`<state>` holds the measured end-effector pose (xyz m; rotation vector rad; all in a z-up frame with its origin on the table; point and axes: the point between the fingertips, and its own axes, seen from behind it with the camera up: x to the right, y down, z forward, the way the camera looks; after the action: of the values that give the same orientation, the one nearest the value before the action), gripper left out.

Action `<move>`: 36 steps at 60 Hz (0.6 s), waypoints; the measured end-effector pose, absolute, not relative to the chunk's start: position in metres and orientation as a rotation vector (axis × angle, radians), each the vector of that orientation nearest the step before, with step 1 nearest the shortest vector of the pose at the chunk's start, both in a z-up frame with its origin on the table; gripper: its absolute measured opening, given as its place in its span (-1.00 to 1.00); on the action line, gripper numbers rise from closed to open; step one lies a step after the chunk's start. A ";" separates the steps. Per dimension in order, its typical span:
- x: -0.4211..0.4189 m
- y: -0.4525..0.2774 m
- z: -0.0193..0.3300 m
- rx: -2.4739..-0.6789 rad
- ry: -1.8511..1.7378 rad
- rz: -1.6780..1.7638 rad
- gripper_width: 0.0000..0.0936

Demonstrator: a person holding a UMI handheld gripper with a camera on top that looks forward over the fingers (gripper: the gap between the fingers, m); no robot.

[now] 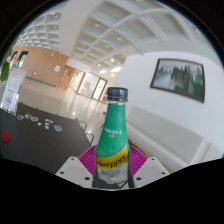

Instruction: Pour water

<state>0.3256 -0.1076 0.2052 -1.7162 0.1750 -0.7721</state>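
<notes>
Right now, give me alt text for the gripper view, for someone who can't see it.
A green bottle with a black cap stands upright, gripped between the gripper fingers. Beyond it lie a bright hall and a framed picture on the wall.

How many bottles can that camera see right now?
1. The green bottle with a dark cap stands upright between the gripper fingers, whose pink pads press its lower sides. Small objects on the dark table behind are too tiny to identify.

Pale grey fingers (150, 172) with magenta inner pads (134, 158)
</notes>
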 end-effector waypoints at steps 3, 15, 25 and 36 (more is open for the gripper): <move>0.309 -0.096 0.241 -1.665 0.127 -0.860 -0.13; 0.186 -0.031 0.380 -1.360 -0.243 -1.227 -0.13; 0.009 0.028 0.431 -0.955 -0.724 -1.491 -0.13; -0.159 0.064 0.382 -0.492 -1.171 -1.695 -0.13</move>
<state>-0.1593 0.0637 0.3816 -0.4922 -1.1713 -1.6955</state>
